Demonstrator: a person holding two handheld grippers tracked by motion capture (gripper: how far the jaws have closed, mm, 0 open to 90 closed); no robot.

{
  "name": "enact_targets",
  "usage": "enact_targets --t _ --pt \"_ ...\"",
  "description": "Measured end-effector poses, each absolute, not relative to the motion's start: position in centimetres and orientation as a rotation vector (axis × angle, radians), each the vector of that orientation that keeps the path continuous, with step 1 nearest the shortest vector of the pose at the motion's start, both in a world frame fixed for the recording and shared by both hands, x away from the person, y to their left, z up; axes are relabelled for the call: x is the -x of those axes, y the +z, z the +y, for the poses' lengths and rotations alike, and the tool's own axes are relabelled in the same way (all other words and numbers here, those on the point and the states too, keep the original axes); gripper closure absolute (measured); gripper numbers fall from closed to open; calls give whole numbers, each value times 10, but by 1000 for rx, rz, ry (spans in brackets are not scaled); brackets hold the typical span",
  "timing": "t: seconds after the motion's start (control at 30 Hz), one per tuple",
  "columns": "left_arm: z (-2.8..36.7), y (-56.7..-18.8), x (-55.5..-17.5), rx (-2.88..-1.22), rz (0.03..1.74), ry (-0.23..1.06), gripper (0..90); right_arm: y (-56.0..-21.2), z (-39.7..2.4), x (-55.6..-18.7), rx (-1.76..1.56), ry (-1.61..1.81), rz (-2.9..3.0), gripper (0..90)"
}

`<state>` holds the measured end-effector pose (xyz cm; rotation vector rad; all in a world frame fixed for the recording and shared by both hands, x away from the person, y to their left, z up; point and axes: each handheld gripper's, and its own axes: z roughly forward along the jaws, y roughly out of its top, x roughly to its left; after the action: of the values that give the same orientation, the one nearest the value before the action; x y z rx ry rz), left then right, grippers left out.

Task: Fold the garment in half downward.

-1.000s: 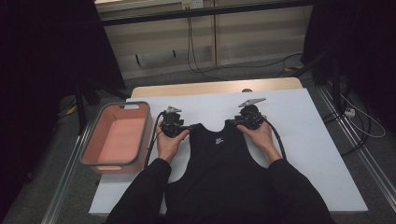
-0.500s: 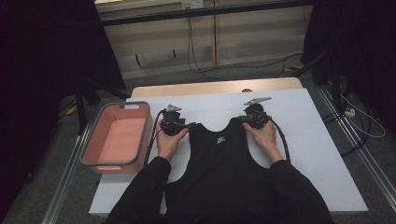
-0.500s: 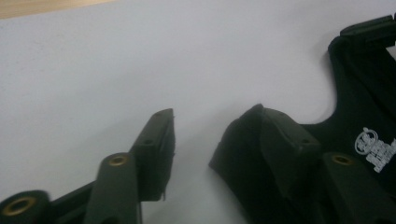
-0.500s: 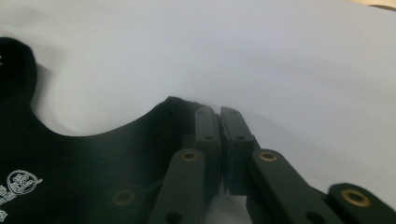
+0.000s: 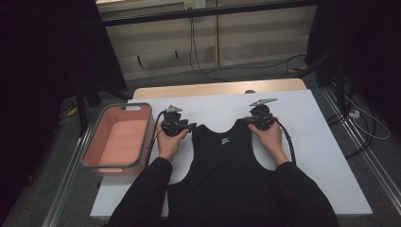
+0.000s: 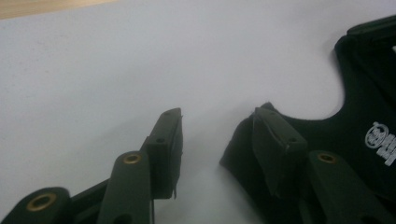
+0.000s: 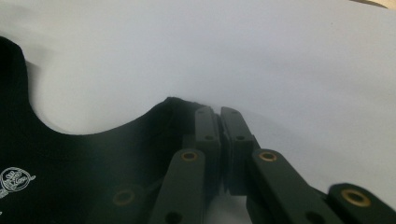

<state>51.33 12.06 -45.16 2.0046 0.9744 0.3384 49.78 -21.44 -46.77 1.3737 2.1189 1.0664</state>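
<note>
Black tank top (image 5: pixel 227 175) flat on white table (image 5: pixel 321 156), neck away from us, small white print below neckline. We judge: each gripper at one shoulder strap, to lift or spread garment.

Right gripper (image 7: pixel 219 122) pressed together, pinching strap tip.

Left gripper (image 6: pixel 219 133) jaws spread, just been closing; one jaw over strap, not clamped.

Pink bin (image 5: pixel 118 137) left of table.

Hidden, cut off and unreadable parts

The lower part of the black vest (image 5: pixel 227 175) runs off the bottom edge of the high view, with the person's sleeves lying over its sides. In the right claw (image 7: pixel 219 122) view, whether the strap tip lies between the closed jaws cannot be told. Beside the left claw (image 6: pixel 217 135), the white print on the vest is cut by the picture's right edge and too blurred to read
</note>
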Motion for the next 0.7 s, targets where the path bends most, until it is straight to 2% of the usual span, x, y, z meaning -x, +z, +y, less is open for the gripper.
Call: enact_targets --t 0.1,0.27,0.53,0.7 --pt "115 -458 -514 -2028 965 334 517 -467 -214 -497 -1372 1066 2123 867" --pt "106 -465 -518 -2068 955 383 423 -467 -215 -497 -1372 1066 2128 867" --pt "96 -464 -517 -2136 881 404 569 -468 -216 -497 -1368 1069 2131 866" --pt "96 -466 -518 -2096 894 319 566 -468 -215 -496 -1371 1067 2134 865"
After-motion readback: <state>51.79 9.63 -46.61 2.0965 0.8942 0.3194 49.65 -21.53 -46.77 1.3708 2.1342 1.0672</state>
